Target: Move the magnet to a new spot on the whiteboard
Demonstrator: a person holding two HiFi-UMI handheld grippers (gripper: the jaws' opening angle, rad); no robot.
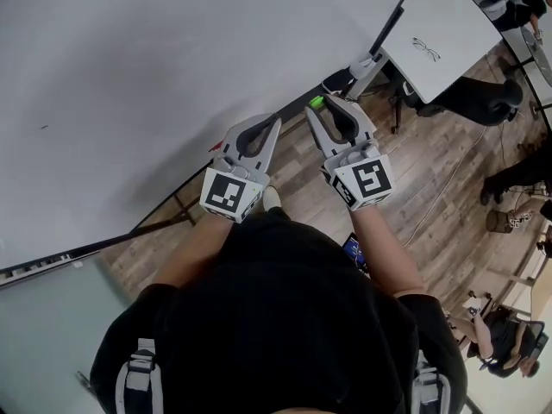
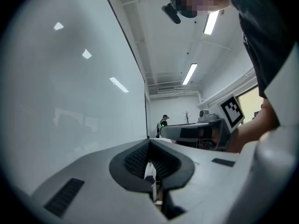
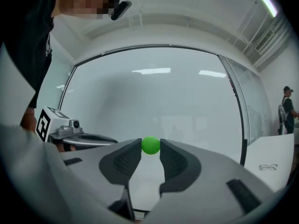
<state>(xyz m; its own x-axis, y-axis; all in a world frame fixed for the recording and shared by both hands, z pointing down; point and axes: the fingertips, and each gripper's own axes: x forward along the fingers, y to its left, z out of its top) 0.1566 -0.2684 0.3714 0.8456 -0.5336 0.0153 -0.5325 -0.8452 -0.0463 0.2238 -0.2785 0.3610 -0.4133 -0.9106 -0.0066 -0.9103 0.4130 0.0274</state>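
I see one green magnet, one whiteboard, two grippers. My right gripper squeezes magnet at very tips of its jaws, one jaw each side. Magnet is round ball, no long side. Whiteboard lies straight ahead, just past magnet; cannot tell if they touch. My left gripper has jaws pressed together, nothing in it, sits just beside right one. I think next: carry magnet along board, push onto new spot.

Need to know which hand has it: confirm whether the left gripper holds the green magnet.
No: the left gripper is shut with no magnet in it, while the green magnet is pinched in the right gripper.
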